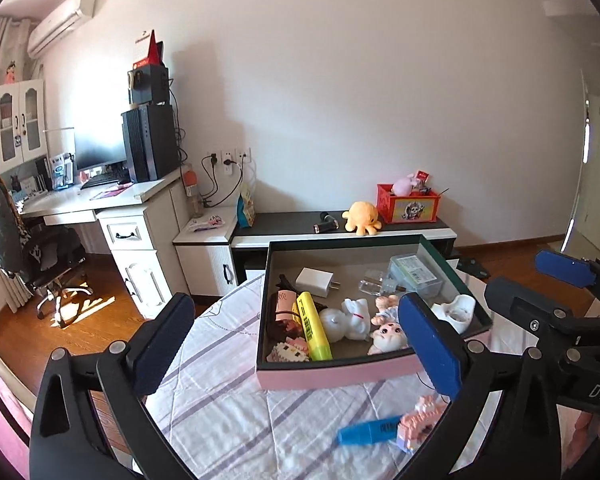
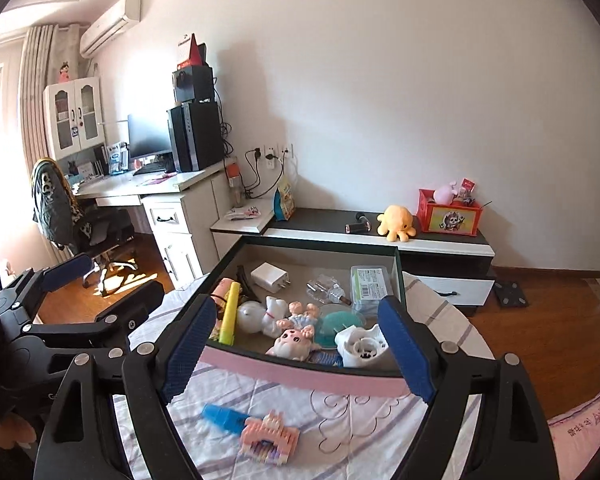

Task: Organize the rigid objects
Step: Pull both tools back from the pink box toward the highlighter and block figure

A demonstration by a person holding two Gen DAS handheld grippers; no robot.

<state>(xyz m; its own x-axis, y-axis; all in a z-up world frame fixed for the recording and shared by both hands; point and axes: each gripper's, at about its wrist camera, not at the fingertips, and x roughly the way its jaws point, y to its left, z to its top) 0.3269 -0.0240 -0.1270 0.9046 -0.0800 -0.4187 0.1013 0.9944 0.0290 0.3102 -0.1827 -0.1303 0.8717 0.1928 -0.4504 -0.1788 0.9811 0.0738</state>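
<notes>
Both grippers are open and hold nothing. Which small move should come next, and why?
Probably lower the right gripper onto the blue marker and close on it. The marker and the pink block toy lie on the cloth outside the box, while the other items are already inside. The left gripper is also empty.

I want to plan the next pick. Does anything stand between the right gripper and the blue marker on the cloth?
Nothing visible does. The right gripper is open and empty, and the blue marker lies on bare cloth before the pink box, touching only the pink block toy beside it.
</notes>
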